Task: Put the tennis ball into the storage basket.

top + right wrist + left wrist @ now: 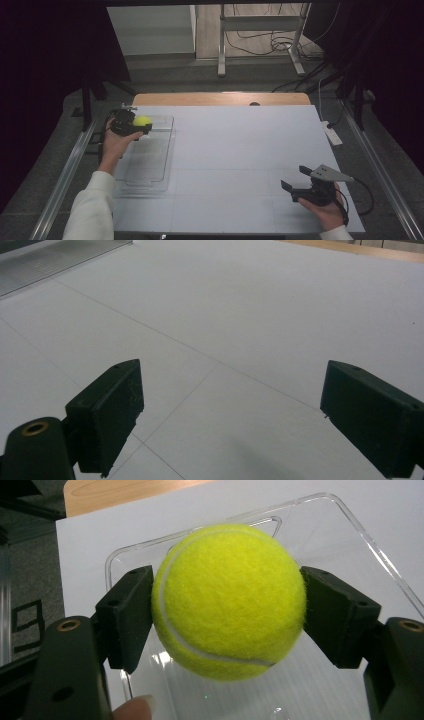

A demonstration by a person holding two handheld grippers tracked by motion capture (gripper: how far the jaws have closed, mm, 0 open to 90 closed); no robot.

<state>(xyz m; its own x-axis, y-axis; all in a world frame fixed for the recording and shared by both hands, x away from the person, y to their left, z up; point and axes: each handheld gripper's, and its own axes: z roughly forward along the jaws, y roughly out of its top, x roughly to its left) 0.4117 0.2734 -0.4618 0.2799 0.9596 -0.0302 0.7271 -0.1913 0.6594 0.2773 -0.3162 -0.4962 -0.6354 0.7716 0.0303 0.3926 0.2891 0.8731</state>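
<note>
One fuzzy yellow-green tennis ball (pixel 229 601) sits pinched in your left gripper (pixel 133 125), held above the far end of the clear rectangular plastic tray (pixel 150 172). Pickup looks done; lowering and letting go remain. Your right gripper (pixel 299 179) rests with jaws spread over the bare white table sheet (pixel 240 150), well apart. Nothing blocks the tray.

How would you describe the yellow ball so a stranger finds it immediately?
Look at the white table, then its far left side, where a clear plastic tray lies. Above the tray's far end, the left tongs grip a fuzzy yellow tennis ball, the scene's single bright thing.
</note>
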